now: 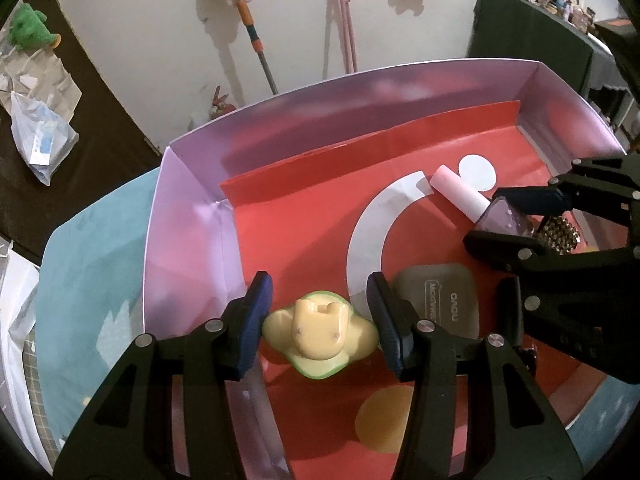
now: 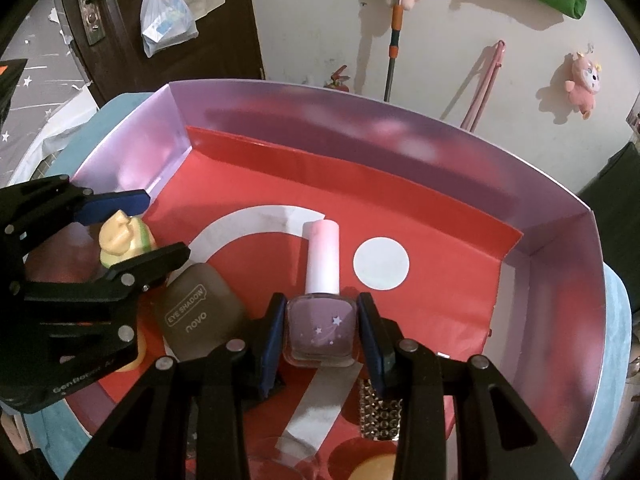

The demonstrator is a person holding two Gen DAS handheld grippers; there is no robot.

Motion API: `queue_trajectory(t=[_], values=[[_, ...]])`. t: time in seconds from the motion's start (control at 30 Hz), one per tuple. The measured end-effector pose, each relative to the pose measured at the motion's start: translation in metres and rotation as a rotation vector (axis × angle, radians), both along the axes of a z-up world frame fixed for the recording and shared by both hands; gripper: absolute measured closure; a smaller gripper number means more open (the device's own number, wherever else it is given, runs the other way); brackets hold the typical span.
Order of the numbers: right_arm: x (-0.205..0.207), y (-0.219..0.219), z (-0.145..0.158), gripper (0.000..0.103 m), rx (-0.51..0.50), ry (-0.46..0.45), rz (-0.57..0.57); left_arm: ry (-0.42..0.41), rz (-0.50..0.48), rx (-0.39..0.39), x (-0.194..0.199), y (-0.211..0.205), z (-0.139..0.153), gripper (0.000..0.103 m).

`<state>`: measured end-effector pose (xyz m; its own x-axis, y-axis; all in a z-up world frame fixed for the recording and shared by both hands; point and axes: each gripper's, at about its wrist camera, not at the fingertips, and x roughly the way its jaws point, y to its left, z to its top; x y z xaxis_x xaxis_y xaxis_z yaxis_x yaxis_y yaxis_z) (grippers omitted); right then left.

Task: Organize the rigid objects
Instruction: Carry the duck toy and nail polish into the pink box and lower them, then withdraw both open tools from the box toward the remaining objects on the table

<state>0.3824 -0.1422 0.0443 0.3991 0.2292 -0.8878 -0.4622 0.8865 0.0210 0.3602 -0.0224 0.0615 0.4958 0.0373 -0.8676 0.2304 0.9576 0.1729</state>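
In the tray [image 2: 568,280], nail polish [image 2: 320,328], eyeshadow case [image 2: 200,316], yellow toy [image 1: 320,330]

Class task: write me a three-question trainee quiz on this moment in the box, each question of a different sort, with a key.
1. True or false: the left gripper grips the nail polish bottle.
2. Which item lies between the yellow-green toy and the bottle? A) eye shadow compact B) spoon C) cup
3. Name the colour of the bottle's cap.

Key: 1 false, it grips the toy; the right gripper grips the bottle. 2 A. 3 pink.
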Motion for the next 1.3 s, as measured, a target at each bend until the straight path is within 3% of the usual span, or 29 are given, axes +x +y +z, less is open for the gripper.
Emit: queue_trajectory(t=[0.33, 0.5, 0.7, 0.87, 0.93, 1.0, 1.17, 1.23, 1.3], values=[[0.0, 0.0, 0.0, 0.063, 0.002, -0.001, -0.004, 0.011, 0.001, -0.029, -0.004, 0.002, 0.005, 0.054], [-0.001, -0.003, 0.003, 0.055, 0.002, -0.013, -0.006, -0.006, -0.004, -0.033, -0.009, 0.004, 0.01, 0.042], [-0.008, -0.011, 0.015, 0.05, 0.023, -0.034, -0.018, -0.03, 0.007, -0.065, -0.018, 0.007, 0.022, 0.041], [-0.024, -0.022, 0.037, 0.044, 0.055, -0.076, -0.029, -0.067, 0.016, -0.104, -0.034, 0.012, 0.042, 0.037], [-0.032, -0.025, 0.048, 0.038, 0.065, -0.098, -0.033, -0.097, 0.016, -0.128, -0.045, 0.014, 0.053, 0.03], [-0.043, -0.03, 0.062, 0.029, 0.085, -0.125, -0.04, -0.128, 0.016, -0.138, -0.055, 0.018, 0.061, 0.03], [-0.073, -0.041, 0.095, 0.02, 0.123, -0.187, -0.055, -0.199, 0.009, -0.187, -0.086, 0.022, 0.086, 0.027], [-0.088, -0.046, 0.108, 0.017, 0.139, -0.218, -0.059, -0.224, 0.003, -0.208, -0.1, 0.022, 0.095, 0.019], [-0.105, -0.051, 0.122, 0.011, 0.147, -0.25, -0.06, -0.261, -0.003, -0.217, -0.117, 0.024, 0.104, 0.019]])
